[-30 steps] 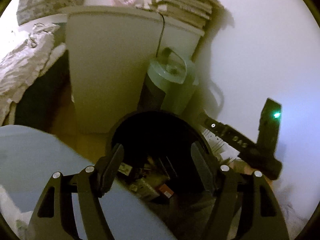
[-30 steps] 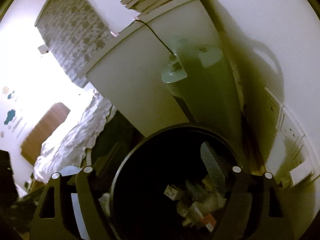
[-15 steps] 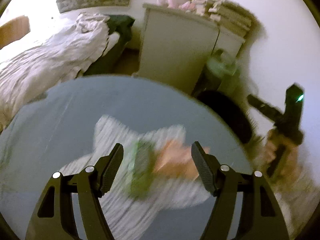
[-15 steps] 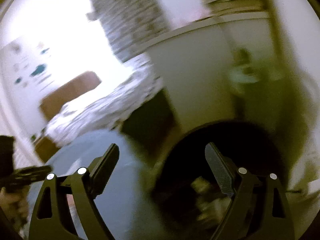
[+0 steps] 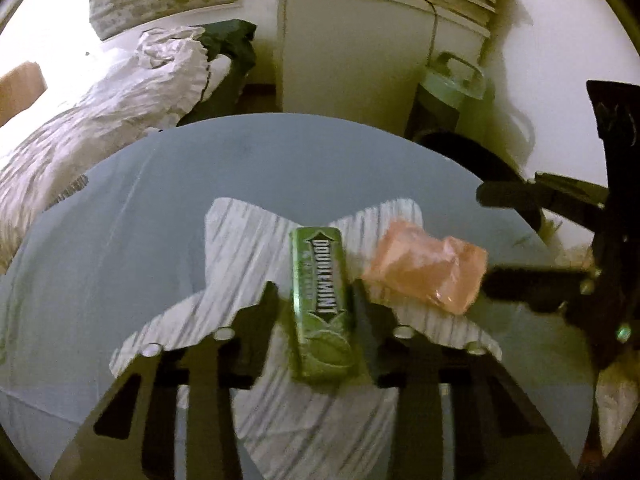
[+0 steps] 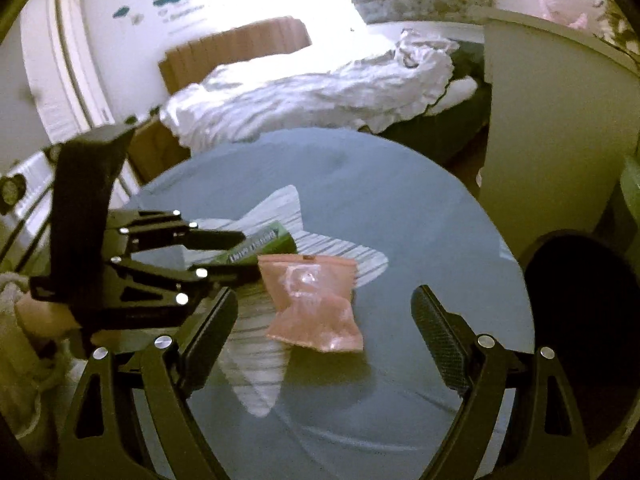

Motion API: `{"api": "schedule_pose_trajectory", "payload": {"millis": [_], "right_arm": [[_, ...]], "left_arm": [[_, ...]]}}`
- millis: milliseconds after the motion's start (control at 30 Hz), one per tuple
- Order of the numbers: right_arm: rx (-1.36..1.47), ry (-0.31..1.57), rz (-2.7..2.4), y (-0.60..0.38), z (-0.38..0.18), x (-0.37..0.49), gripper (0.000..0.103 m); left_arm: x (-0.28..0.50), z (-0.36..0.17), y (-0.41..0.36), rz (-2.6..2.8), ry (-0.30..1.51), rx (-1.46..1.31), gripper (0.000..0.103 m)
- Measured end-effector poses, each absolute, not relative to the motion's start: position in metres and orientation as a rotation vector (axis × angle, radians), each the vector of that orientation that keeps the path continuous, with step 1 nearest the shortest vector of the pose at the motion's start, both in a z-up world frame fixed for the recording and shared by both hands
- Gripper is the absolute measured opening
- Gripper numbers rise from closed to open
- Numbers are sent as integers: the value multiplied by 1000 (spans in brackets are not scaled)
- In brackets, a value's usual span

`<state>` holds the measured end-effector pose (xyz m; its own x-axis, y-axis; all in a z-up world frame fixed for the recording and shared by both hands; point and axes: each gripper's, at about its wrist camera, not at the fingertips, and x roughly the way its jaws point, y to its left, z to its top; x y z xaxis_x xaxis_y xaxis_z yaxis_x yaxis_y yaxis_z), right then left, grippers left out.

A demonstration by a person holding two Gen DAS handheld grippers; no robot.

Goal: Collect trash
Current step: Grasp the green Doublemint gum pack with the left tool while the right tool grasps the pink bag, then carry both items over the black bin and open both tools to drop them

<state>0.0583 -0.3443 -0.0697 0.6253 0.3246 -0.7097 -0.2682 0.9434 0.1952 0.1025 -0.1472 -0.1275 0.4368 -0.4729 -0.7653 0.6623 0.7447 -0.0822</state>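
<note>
A green Doublemint gum pack [image 5: 322, 300] lies on a striped star-shaped mat [image 5: 256, 248] on a round grey table [image 5: 160, 200]. My left gripper [image 5: 316, 304] has its fingers close on both sides of the pack; it also shows in the right wrist view [image 6: 224, 256]. A pink plastic wrapper [image 5: 428, 268] lies just right of the pack. My right gripper [image 6: 324, 320] is open, its fingers [image 6: 208, 332] straddling the pink wrapper [image 6: 316, 304] from the near side, and empty. The black trash bin [image 6: 580, 300] stands beside the table at right.
A white cabinet [image 5: 352, 56] with stacked books stands behind the table. A pale green appliance [image 5: 452, 92] stands next to the bin [image 5: 468, 156]. An unmade bed [image 6: 304, 84] lies beyond the table at left.
Both grippers have swung from over the trash bin back to the table. The left gripper's fingers have closed in around the gum pack. The right gripper now faces the pink wrapper.
</note>
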Motion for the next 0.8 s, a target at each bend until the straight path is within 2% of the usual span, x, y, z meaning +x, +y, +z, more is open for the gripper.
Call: {"api": "schedule_pose_trajectory", "payload": {"millis": [133,167,200,233,267,300,467,567,700,800], "right_arm": [[-31,904,332,-322,-82,79,87],[-48,930,332,-319,-87,83,81],[-60,954,335,-315,-92,86,64],[-84,972,333,-311,-96,88,62],[-99,970,337,-307,-95,88,54],[-96,965,349,-307,-94,88,52],[104,841,338,-355,-72,73,49],[322,690,274,-422,-51,57,49],[467,491,71,-512,-35,23,48],[551,431,-48,-555,-40,7,49]], "left_arm": [[108,-127,-139,-702,882,176,31],[109,-127,-137,-697,883,168,31],[109,-127,-135,-691,884,158,31],[109,-127,-132,-683,886,144,31],[109,-126,-129,-676,885,131,31],[110,-125,-128,-672,884,121,31],[107,-106,-140,-694,857,79,31],[103,-86,-170,-759,819,64,31],[100,-66,-220,-841,776,39,31],[99,-56,-265,-902,755,41,31]]}}
